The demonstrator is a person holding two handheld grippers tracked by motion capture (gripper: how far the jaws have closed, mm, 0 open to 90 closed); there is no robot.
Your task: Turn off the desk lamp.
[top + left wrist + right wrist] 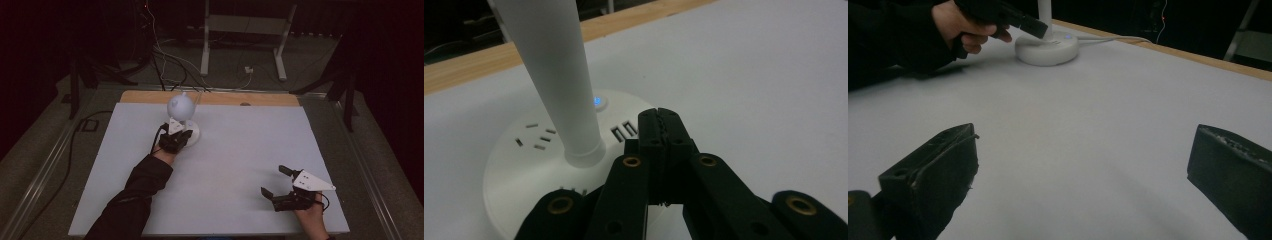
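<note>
The left gripper view brings out what the high view blurs: the white lamp base (549, 165) has small slots, two sockets and a blue light (597, 100) just ahead of the left gripper (659, 122), beside the stem (554, 80). That gripper's jaws are pressed together, holding nothing, their tips over the base's near rim, perhaps touching it. The right gripper (275, 181), well apart near the white table's (235, 150) front edge, has its jaws spread wide and empty above the surface.
</note>
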